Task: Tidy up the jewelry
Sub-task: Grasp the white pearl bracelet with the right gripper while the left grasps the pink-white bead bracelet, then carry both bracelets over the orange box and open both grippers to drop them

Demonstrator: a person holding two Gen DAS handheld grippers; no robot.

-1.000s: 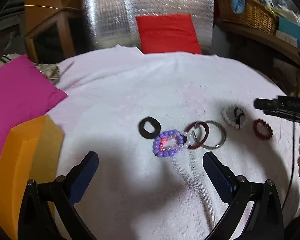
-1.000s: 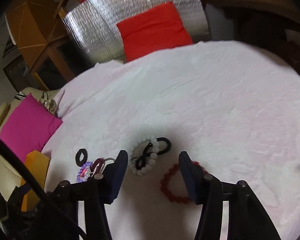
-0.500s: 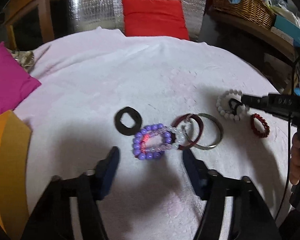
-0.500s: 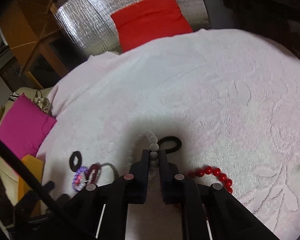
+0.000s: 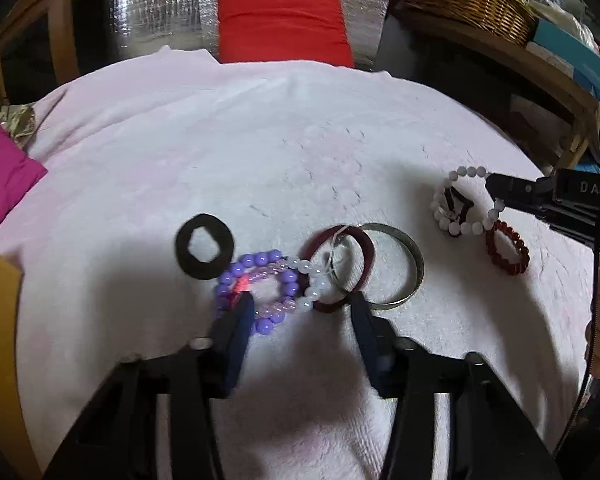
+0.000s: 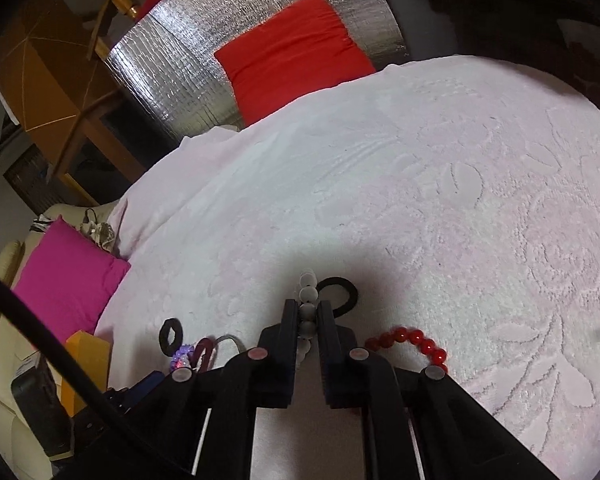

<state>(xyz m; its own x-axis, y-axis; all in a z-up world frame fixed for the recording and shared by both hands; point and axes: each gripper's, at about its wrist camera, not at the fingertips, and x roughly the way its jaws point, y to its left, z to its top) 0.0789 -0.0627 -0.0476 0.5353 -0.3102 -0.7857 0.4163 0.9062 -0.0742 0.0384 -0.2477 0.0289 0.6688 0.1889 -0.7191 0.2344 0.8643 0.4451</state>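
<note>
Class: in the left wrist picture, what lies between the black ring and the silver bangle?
In the left wrist view, the purple bead bracelet and dark red bangle lie between the black ring and silver bangle.

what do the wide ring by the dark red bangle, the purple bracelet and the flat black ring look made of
The wide ring looks like metal, a dull silver-brass band with a bright sheen on its inner wall. The purple bracelet looks like glossy plastic or glass beads, round with point highlights, some clear pink. The flat black ring looks matte and thin, perhaps felt or rubber; it shows no shine.
</note>
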